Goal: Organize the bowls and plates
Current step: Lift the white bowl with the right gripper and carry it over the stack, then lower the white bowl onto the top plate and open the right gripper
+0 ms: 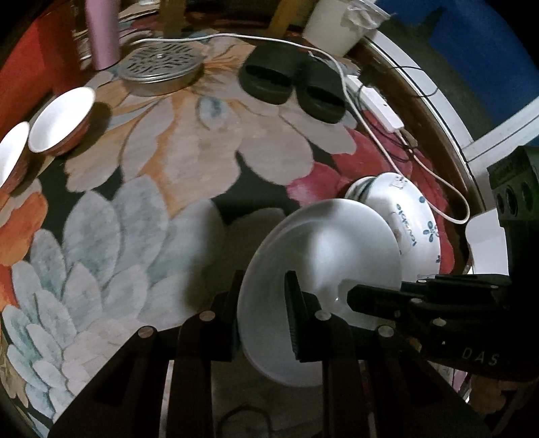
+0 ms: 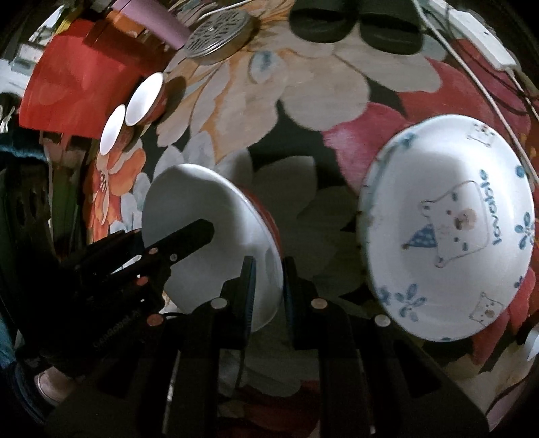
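A plain white plate with a red underside (image 1: 320,249) (image 2: 209,215) is held above the floral tablecloth by both grippers. My left gripper (image 1: 261,310) is shut on its near rim; it also shows in the right wrist view (image 2: 188,239). My right gripper (image 2: 267,286) is shut on the opposite rim; it also shows in the left wrist view (image 1: 363,298). A white bear-print bowl marked "lovable" (image 2: 448,229) (image 1: 404,212) lies on the cloth right of the plate. Two small red bowls with white insides (image 1: 60,118) (image 2: 145,99) stand at the left.
A round perforated metal lid (image 1: 161,65), a pink cylinder (image 1: 102,32), a pair of black slippers (image 1: 293,82), a white bucket (image 1: 340,25) and a white power strip with cables (image 1: 377,101) lie along the far side of the table.
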Available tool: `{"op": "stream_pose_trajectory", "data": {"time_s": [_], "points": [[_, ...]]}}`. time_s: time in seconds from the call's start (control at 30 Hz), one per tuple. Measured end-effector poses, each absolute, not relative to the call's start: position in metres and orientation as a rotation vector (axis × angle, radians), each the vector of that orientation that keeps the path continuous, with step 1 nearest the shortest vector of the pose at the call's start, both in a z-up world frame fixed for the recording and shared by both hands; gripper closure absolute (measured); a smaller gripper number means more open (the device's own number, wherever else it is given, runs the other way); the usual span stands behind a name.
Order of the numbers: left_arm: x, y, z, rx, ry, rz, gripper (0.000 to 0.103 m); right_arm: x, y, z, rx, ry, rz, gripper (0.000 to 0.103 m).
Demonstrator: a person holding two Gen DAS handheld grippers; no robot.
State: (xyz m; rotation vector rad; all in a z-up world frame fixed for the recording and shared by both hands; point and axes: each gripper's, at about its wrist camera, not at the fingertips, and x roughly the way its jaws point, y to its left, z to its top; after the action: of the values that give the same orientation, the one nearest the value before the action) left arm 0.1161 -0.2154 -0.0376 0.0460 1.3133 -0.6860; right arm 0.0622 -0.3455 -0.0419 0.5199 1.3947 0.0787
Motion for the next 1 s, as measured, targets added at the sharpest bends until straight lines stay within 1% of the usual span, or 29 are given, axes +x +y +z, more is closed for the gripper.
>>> {"op": "stream_pose_trajectory", "data": {"time_s": [0.77,1.0], "points": [[0.102,-0.301,-0.03,0.066,1.308,-0.787,0.081,0.03,-0.427,-0.035,0.616,1.33,-0.054,0.087],[0.091,-0.327,-0.035,0.1,1.321,-0.813,0.082,0.02,-0.448,-0.039,0.635,1.329,-0.095,0.087]]}}
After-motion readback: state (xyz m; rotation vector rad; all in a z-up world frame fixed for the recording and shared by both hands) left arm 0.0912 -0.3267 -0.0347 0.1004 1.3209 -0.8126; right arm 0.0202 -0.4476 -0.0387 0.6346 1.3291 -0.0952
